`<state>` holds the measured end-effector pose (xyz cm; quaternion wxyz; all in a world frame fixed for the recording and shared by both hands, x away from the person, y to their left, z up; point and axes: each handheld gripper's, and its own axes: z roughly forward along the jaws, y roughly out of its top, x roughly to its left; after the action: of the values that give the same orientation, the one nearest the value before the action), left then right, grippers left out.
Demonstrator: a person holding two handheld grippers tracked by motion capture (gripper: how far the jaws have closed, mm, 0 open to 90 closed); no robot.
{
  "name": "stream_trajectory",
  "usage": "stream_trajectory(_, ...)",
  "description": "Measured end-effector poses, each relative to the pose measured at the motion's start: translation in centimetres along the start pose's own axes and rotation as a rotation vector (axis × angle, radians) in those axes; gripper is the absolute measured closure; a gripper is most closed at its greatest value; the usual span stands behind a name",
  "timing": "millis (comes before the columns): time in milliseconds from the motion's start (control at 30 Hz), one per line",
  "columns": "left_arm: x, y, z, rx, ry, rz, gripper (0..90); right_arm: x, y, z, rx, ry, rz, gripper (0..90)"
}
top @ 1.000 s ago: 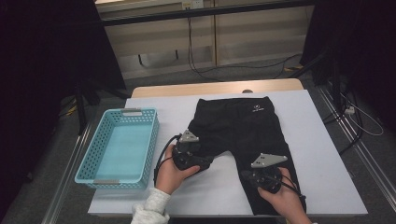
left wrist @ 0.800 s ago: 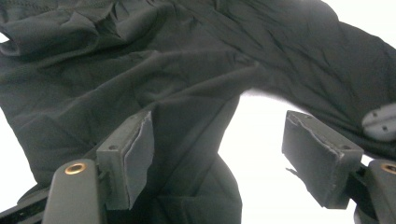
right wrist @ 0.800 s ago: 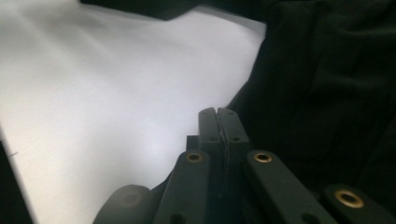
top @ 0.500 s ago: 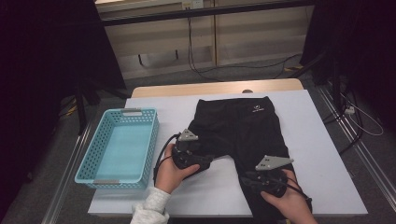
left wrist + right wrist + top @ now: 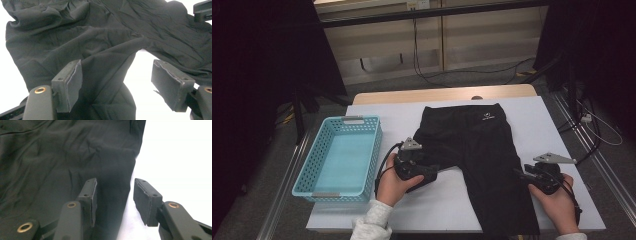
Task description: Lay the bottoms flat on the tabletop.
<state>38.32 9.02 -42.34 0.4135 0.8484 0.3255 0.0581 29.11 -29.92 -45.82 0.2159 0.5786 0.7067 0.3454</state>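
1. The white table (image 5: 452,200) runs wide under everything, and I'm standing at its six o'clock edge with a claw in each hand.
2. The black shorts (image 5: 482,150) lie flat at the table's centre, waistband up at twelve o'clock with a small white logo on it, one leg running down toward five o'clock, the other leg short and bunched toward eight o'clock.
3. The turquoise plastic basket (image 5: 319,172) sits at nine o'clock from the shorts, just beside them but apart, with nothing showing on its floor.
4. My left claw (image 5: 432,171) sits at the bunched leg, about seven o'clock on the shorts. In the left gripper view its jaws stand wide apart; the dark cloth runs up between them in a raised fold, lying against the left pad (image 5: 72,85) while the right pad (image 5: 170,82) hangs over white table. It has hold of nothing.
5. My right claw (image 5: 521,176) is at the outer side seam of the long leg, about four o'clock on the shorts. In the right gripper view its jaws are about half open and straddle that edge: one pad (image 5: 90,197) over cloth, the other (image 5: 145,200) over bare table. Nothing is pinched.
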Motion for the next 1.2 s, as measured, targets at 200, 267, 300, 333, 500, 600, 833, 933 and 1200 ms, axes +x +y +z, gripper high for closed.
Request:
stream_trajectory(200,0.0,0.0,-0.2,-0.006,0.007,0.003,25.3,-0.6,0.0,0.1,0.024,0.012,0.011,90.0)
stream_trajectory(267,0.1,0.0,-0.3,-0.006,0.009,0.001,25.3,-0.8,-0.1,-0.3,0.040,0.007,0.007,90.0)
stream_trajectory(300,0.1,0.0,-0.4,-0.009,0.010,0.000,25.3,-0.9,-0.1,-0.6,0.046,-0.002,0.004,90.0)
stream_trajectory(333,0.2,0.0,-0.5,-0.012,0.013,0.001,25.2,-1.1,-0.2,-1.0,0.047,-0.008,-0.001,90.0)
stream_trajectory(500,0.2,0.1,-0.9,-0.015,0.019,0.005,24.9,-0.9,-0.7,-1.7,0.048,0.011,-0.021,90.0)
stream_trajectory(600,0.1,0.1,-0.9,-0.012,0.024,0.007,24.8,-0.5,-0.6,-1.7,0.057,0.011,-0.036,88.7)
stream_trajectory(833,0.6,0.1,-1.4,-0.010,0.044,0.005,24.1,-0.2,0.0,-2.0,-0.012,-0.017,-0.043,57.1)
stream_trajectory(933,0.7,0.0,-1.6,-0.015,0.047,-0.001,23.7,0.3,0.4,-1.9,-0.037,-0.007,-0.055,49.3)
stream_trajectory(1200,1.0,-0.2,-2.4,-0.014,0.057,-0.008,22.3,1.8,1.3,-1.5,-0.073,0.040,-0.069,31.9)
